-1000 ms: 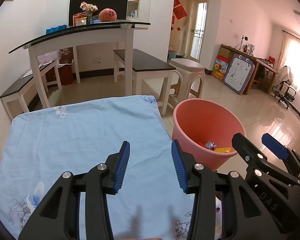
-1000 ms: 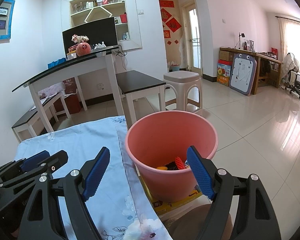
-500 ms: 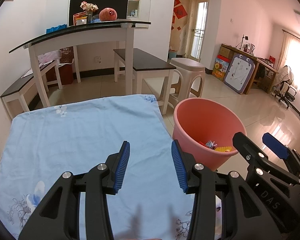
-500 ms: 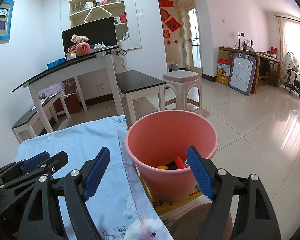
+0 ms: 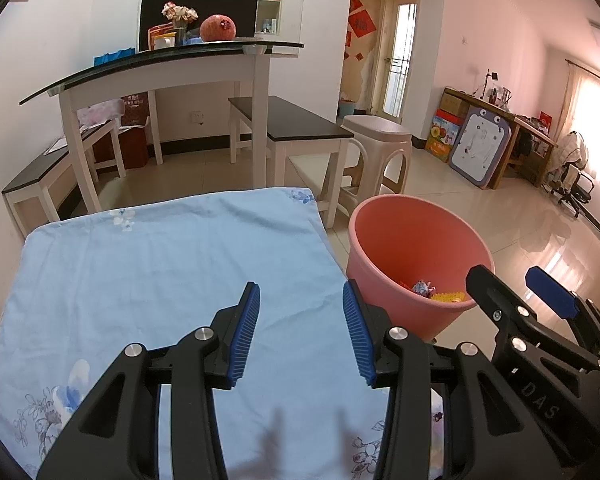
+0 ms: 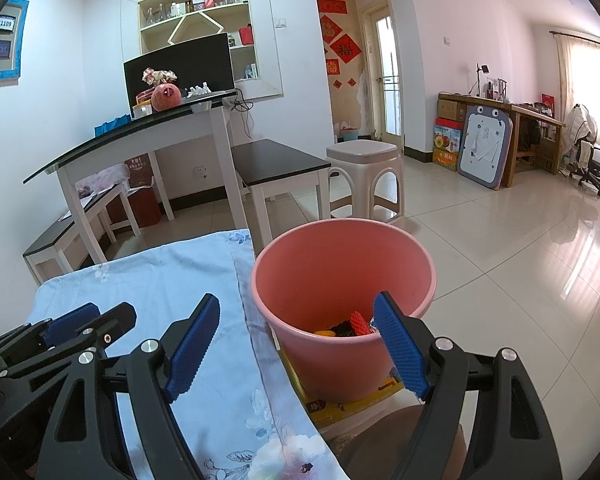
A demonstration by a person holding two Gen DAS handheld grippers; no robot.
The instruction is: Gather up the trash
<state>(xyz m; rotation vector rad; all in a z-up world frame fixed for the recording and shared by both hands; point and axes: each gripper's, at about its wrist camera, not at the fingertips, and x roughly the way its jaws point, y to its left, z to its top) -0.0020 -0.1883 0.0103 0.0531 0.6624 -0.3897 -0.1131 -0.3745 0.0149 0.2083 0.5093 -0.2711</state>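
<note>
Holding both grippers over the blue floral cloth (image 5: 148,280), I see nothing left on it to pick up — the tabletop it covers looks bare of litter in both views. The left gripper (image 5: 300,328) has its jaws apart with only cloth showing between them, and the right gripper (image 6: 296,344) stands wide open too, empty, its far finger in front of the pink bin (image 6: 340,280). The trash (image 6: 346,326) lies at the bottom of that bin: a red ridged piece, something dark, a bit of yellow. From the left view I also make out a small crinkled wrapper (image 5: 422,288) in there.

My judgement is that the collecting is done or very nearly so, and the next move calls for a look round for any stray piece before I pull back.

The bin stands on a yellow printed sheet (image 6: 352,404) just beside the cloth's edge. Beyond it are glossy floor tiles (image 6: 520,260), a white stool (image 6: 364,176), dark benches and a glass-topped desk (image 6: 140,132) against the wall.
</note>
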